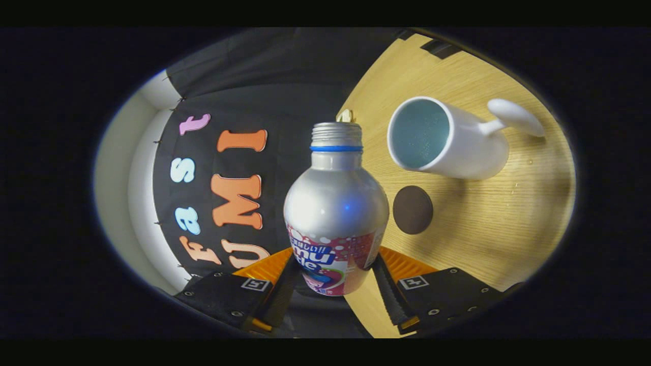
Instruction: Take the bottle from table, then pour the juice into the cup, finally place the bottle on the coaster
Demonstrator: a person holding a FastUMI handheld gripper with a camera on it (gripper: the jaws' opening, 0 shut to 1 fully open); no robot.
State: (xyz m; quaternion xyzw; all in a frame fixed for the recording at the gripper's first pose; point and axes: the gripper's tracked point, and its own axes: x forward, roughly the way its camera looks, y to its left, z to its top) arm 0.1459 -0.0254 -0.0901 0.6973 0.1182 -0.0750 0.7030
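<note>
I am holding the bottle [335,213] between the two fingers of the gripper [333,277], which are pressing on either side of its lower, labelled body. The bottle is silver metal with a blue ring under its threaded neck, and its mouth is open with no cap on it. It is pointing straight out along the fingers, away from the camera, and the whole view is rolled so that the table [488,229] is running up one side of the bottle and the booth wall up the other. I am seeing no liquid leaving the mouth.

Beyond the bottle's shoulder, just beside it on the wooden table, the coaster [412,209] is lying flat, a dark round disc. It is sitting apart from the bottle, which is raised off the wood. Farther out along the table the cup [442,140] is standing, a white mug with a pale blue inside and a handle sticking out on its far side. Its open mouth is facing toward me, and I cannot tell whether anything is in it. A few small droplets are glinting on the wood near the cup.
</note>
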